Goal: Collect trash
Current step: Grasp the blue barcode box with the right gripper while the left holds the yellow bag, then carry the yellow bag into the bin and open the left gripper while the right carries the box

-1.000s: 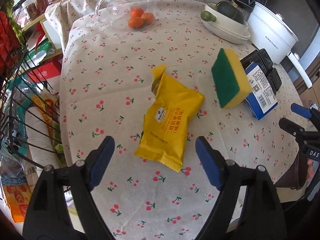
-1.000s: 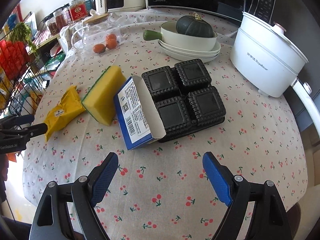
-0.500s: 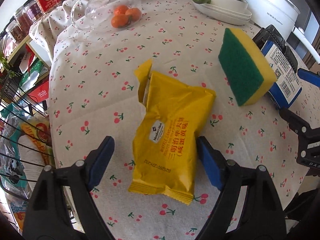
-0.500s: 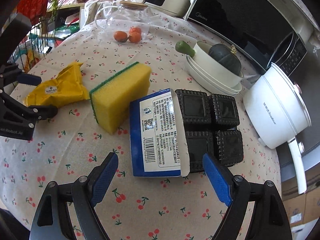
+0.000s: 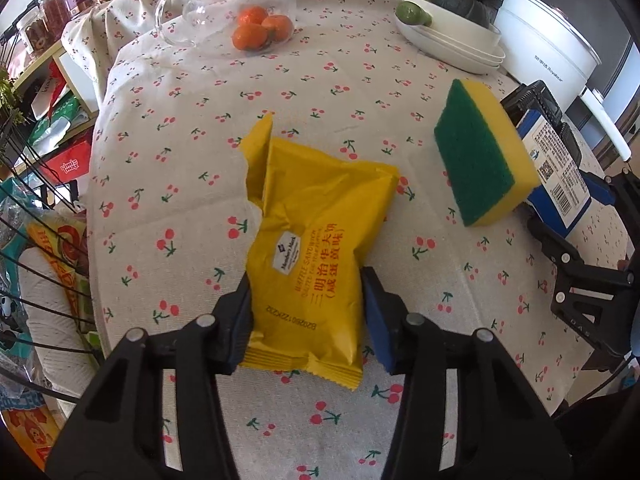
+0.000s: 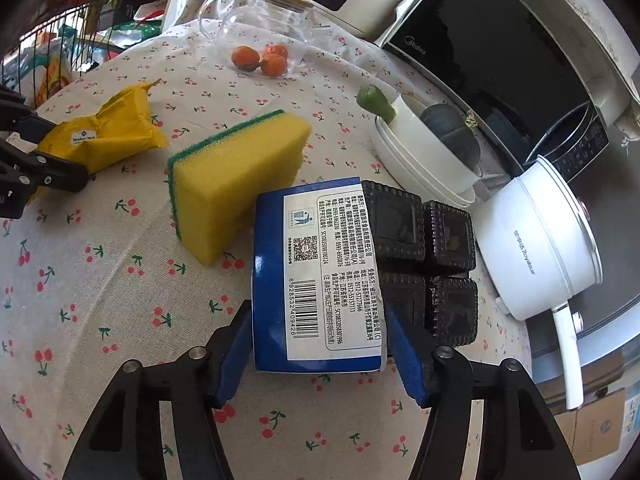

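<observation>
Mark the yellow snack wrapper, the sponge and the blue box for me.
yellow snack wrapper [image 5: 316, 264]: left wrist view, middle of its printed face.
sponge [image 5: 474, 168]: left wrist view, green scouring side.
blue box [image 6: 320, 276]: right wrist view, white label panel.

The black tray [image 6: 424, 256] lay partly hidden under the blue box [image 6: 320, 280], and behind the sponge [image 5: 484, 156] in the left wrist view. The box label's small print was too small to read. Beside the tray, the microwave [image 6: 500, 40] was cut off by the picture's edge.
</observation>
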Demonstrator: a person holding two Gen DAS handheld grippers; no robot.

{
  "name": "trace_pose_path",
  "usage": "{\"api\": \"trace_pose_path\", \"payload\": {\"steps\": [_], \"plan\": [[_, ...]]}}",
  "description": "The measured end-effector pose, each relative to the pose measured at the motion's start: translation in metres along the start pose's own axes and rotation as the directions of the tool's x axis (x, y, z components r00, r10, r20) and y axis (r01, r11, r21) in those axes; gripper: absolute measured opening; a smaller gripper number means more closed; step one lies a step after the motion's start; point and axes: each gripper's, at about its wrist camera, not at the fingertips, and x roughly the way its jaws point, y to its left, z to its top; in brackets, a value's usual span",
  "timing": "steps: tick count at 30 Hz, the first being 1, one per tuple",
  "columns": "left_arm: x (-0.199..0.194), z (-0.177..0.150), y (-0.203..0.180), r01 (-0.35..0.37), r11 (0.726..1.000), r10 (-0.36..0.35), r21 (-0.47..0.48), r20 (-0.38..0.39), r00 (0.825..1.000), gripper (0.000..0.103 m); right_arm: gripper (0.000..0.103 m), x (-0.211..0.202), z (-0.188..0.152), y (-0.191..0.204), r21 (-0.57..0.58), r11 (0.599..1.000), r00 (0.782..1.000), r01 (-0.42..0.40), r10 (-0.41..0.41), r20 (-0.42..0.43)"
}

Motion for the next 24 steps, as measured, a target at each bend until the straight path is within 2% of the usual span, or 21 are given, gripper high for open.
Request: {"api": "trace_pose_path", "payload": {"steps": [6,12,20,24], "plan": [[-0.013,-0.003,0.001,0.029,0.999,-0.028,-0.039,0.006,1.0,0.048,0.064,-0.031,-0.009,-0.023,0.122,0.983,0.99,-0.141,0.14,0.018],[-0.028,-0.01,-0.002,0.043,0.997,-0.042,-0.058,0.015,0.999,0.047,0.064,-0.064,-0.029,-0.053,0.21,0.953,0.975,-0.219,0.219,0.026],[-0.054,-0.018,-0.017,0.059,0.997,-0.057,-0.044,0.05,0.997,0.047,0.064,-0.095,-0.077,-0.1,0.313,0.925,0.974,-0.215,0.225,0.006],[-0.065,-0.021,-0.035,0.085,0.996,-0.083,-0.032,0.068,0.994,0.047,0.064,-0.101,-0.109,-0.127,0.4,0.891,0.97,-0.214,0.241,-0.018]]}}
